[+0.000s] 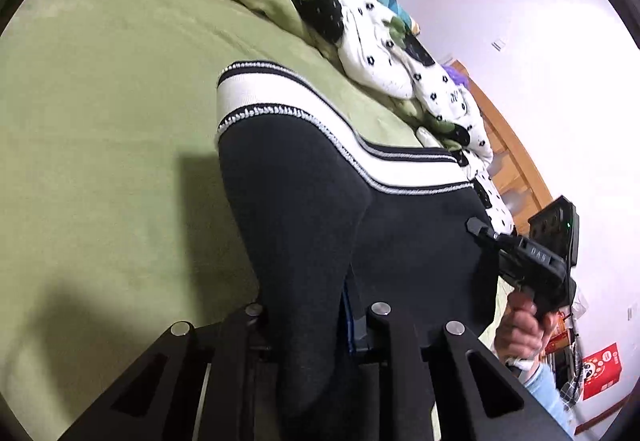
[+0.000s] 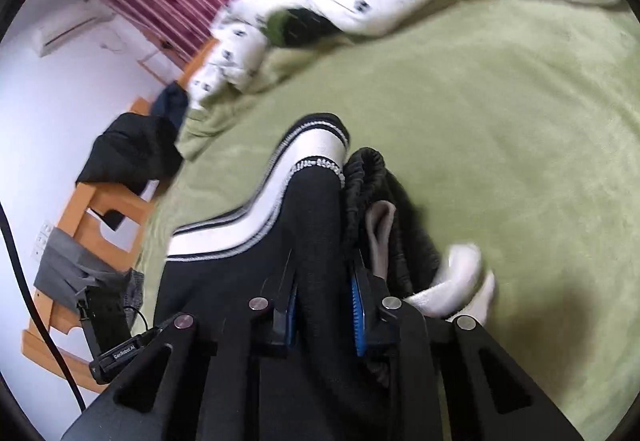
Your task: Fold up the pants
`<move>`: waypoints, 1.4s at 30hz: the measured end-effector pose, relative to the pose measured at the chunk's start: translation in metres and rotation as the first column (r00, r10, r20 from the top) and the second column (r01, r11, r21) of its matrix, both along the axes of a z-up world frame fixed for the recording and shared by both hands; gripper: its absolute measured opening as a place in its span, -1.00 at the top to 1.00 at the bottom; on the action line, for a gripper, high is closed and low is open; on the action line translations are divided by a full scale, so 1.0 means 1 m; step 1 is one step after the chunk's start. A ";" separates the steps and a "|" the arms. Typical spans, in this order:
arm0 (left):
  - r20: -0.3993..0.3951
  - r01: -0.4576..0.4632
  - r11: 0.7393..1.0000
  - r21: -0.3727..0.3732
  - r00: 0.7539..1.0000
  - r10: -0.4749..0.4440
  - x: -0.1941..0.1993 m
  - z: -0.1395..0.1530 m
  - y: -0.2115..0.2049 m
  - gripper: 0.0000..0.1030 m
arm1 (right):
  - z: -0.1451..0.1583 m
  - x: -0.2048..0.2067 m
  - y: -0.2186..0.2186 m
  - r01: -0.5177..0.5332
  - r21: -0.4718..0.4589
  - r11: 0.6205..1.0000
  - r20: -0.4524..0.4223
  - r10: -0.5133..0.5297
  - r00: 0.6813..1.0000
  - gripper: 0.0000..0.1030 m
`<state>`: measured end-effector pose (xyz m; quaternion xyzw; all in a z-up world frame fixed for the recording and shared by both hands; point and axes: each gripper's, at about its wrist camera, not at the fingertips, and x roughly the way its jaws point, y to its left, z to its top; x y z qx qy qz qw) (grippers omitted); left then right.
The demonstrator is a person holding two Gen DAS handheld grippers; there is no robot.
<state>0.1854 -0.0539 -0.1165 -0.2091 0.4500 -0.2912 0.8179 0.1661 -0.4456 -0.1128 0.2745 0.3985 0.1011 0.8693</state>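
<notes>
Two grippers, one garment: our left gripper (image 1: 312, 325) and right gripper (image 2: 324, 315) are each clenched on the dark pants (image 1: 304, 209), lifted above the green bedsheet (image 1: 100, 121), striped cuffs (image 1: 256, 93) dangling. We judge we are mid-fold, carrying fabric; next we should lower it flat, edges matched. One quilt (image 1: 360, 33) lies beyond, one white cloth (image 2: 460, 281) beside.

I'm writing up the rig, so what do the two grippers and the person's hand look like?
Both the left gripper and right gripper are matte black angular frames with silver pivot bolts and blue finger pads. The bare hand shows a light blue sleeve.
</notes>
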 end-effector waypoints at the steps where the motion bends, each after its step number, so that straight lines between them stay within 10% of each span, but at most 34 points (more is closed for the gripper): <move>1: 0.016 -0.020 1.000 0.022 1.000 0.019 -0.005 0.010 0.014 0.66 | 0.002 -0.001 0.015 -0.018 0.011 1.000 0.000 0.018 1.000 0.59; 10: -0.010 -0.162 0.966 0.201 0.986 0.167 -0.028 0.008 0.134 0.61 | -0.011 -0.004 0.146 -0.258 0.024 0.966 0.011 0.257 0.966 0.61; 15: -0.114 -0.205 0.945 0.256 0.964 0.240 -0.021 -0.051 0.146 0.02 | -0.050 0.002 0.148 -0.215 -0.151 0.965 -0.045 0.210 0.977 0.38; 22: 0.199 -0.320 0.849 0.421 0.945 0.258 -0.035 0.006 0.140 -0.05 | 0.002 -0.007 0.155 -0.168 -0.355 0.919 0.061 0.202 0.977 0.13; 28: 0.312 -0.250 0.861 0.444 0.943 0.112 0.009 0.030 0.090 -0.16 | 0.017 0.039 0.187 -0.200 -0.456 0.867 0.139 0.291 0.947 0.21; 31: 0.287 -0.261 0.772 0.580 0.952 0.107 0.039 -0.006 0.069 -0.20 | -0.014 0.061 0.200 -0.212 -0.571 0.793 0.095 0.321 0.942 0.21; 33: 0.264 -0.252 0.790 0.559 0.957 0.118 0.045 -0.027 0.073 -0.21 | -0.041 0.075 0.207 -0.199 -0.656 0.728 0.041 0.297 0.954 0.29; 42: 0.291 -0.260 0.795 0.548 0.950 0.111 0.047 -0.029 0.071 -0.31 | -0.042 0.075 0.194 -0.189 -0.599 0.778 0.077 0.290 0.954 0.28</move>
